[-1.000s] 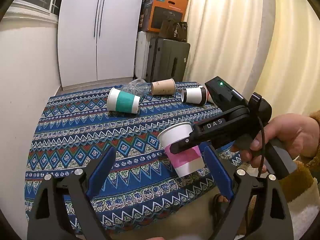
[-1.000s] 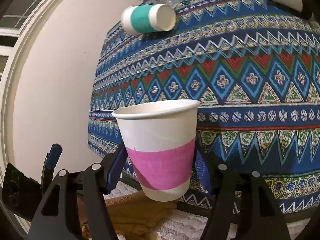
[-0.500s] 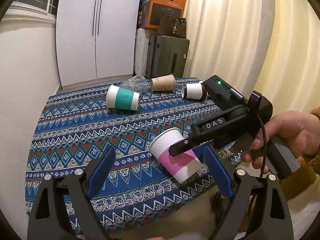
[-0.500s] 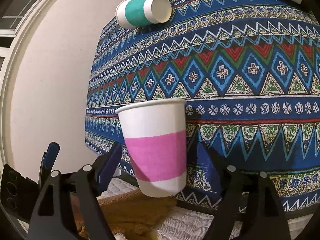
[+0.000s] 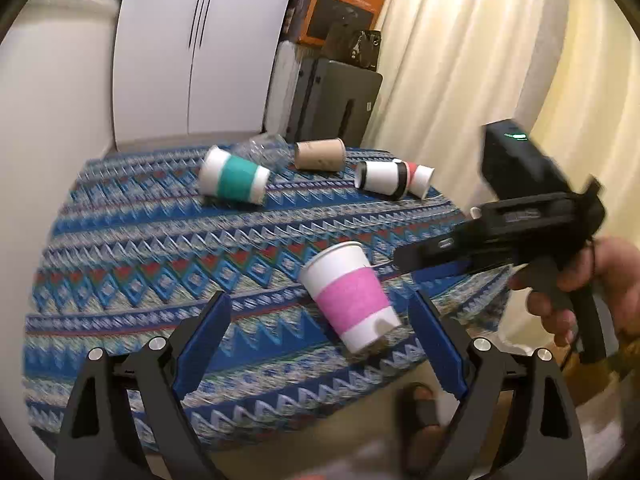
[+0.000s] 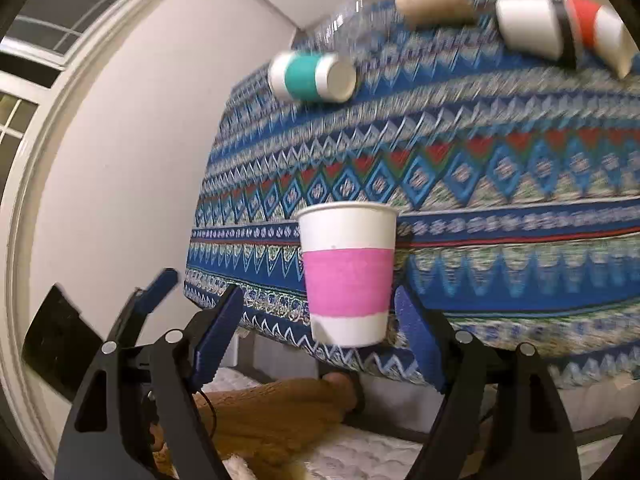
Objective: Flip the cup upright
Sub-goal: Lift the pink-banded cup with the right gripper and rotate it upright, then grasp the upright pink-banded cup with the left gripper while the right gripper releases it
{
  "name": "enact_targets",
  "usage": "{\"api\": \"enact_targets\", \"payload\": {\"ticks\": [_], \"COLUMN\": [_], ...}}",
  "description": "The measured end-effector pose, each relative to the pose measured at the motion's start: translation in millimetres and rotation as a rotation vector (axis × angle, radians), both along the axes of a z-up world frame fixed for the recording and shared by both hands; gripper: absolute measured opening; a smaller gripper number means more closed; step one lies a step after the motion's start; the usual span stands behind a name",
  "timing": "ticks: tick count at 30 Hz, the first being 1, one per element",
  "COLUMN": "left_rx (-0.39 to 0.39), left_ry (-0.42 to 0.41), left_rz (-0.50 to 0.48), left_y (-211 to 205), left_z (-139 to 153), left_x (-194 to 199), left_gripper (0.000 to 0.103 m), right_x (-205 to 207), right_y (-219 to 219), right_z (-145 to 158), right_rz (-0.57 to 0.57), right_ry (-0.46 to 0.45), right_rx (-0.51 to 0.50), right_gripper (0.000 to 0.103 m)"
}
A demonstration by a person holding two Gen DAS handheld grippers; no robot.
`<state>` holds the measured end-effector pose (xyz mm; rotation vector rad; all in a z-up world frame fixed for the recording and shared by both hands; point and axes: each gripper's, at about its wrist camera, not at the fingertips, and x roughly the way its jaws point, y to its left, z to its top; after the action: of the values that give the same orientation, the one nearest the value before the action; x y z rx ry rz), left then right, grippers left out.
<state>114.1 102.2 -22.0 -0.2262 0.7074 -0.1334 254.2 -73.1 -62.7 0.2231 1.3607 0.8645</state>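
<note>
A white paper cup with a pink band (image 5: 350, 286) stands mouth-up near the front right edge of the patterned table (image 5: 152, 256). It also shows in the right wrist view (image 6: 347, 274), standing between my right gripper's spread fingers without touching them. My right gripper (image 6: 320, 330) is open, pulled back a little to the cup's right; it also shows in the left wrist view (image 5: 430, 258). My left gripper (image 5: 320, 344) is open and empty, at the table's front edge just short of the cup.
Several cups lie on their sides at the back: a teal-banded one (image 5: 234, 180), a brown one (image 5: 320, 155), a black-banded one (image 5: 380, 180) and a red-banded one (image 5: 418, 174). A clear crumpled plastic bottle (image 5: 266, 152) lies there too. Curtains hang at right.
My right gripper has opened and let go of the pink-banded cup, which now stands on the table. The gripper has drawn back to the right. Both views are blurred by motion.
</note>
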Motion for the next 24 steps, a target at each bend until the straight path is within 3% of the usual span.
{"api": "enact_targets", "payload": {"ticks": [3, 7, 9, 14, 18, 24], "left_rx": [-0.054, -0.125, -0.132, -0.126, -0.042, -0.003], "left_ry": [0.038, 0.105, 0.136, 0.271, 0.355, 0.467], "left_rz": [0.01, 0.034, 0.041, 0.1, 0.161, 0.214], "left_y": [-4.3, -13.0, -21.1, -41.0, -55.6, -59.7], "left_z": [-2.7, -5.5, -6.6, -20.9, -27.0, -36.9], "left_x": [8.9, 25.2, 34.4, 64.4, 87.6, 115.7], "left_gripper": [0.088, 0.088, 0.088, 0.088, 0.088, 0.088], "right_x": [-14.2, -35.4, -43.5, -53.7, -63.0, -73.3], "right_y": [-23.0, -53.8, -73.5, -99.9, -117.2, -121.0], "right_z": [27.8, 50.3, 52.4, 40.3, 28.2, 7.9], "right_rz": [-0.012, -0.029, -0.057, -0.097, -0.107, -0.066], "right_ry": [-0.097, -0.231, -0.256, -0.228, -0.222, -0.179], "right_rx": [-0.005, 0.006, 0.042, 0.098, 0.122, 0.143], "right_gripper": [0.093, 0.093, 0.093, 0.093, 0.093, 0.093]}}
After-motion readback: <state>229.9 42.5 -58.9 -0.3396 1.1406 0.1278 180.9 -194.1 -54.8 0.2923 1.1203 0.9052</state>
